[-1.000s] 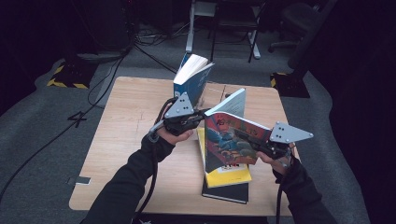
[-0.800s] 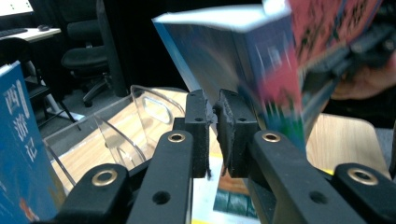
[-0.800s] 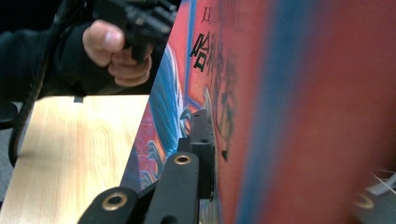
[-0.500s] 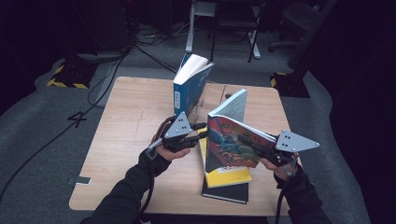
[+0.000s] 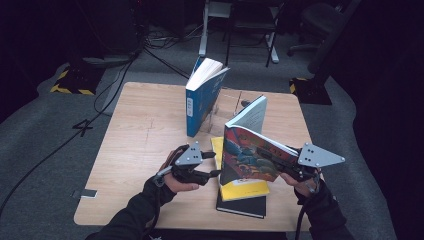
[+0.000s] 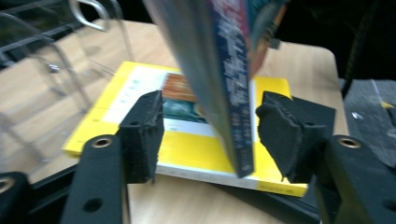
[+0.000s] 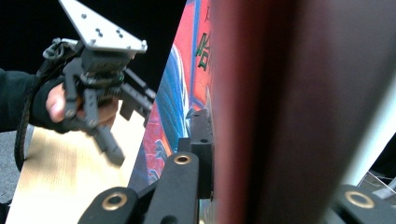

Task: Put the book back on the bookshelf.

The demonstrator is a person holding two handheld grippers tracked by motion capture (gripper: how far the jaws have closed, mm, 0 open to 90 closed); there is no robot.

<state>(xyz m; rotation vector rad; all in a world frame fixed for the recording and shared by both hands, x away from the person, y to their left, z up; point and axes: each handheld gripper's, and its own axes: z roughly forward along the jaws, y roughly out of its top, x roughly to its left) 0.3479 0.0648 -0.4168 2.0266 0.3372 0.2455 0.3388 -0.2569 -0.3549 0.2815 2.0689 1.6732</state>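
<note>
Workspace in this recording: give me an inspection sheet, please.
Surface: wooden table.
Job's things: colourful book held upright over a yellow book lying on a black book.
Clutter: blue book standing at the back; clear stand.
Grippers: right gripper shut on the colourful book; left gripper has just been opening, its spine between the fingers, untouched.
Cables: on the floor.
Surroundings: dark room, chair legs.

A book's spine [image 6: 229, 93] is seen between the parted pads [image 6: 144, 135], untouched, above a yellow book [image 6: 187, 144] laid on the table [image 6: 308, 60].
</note>
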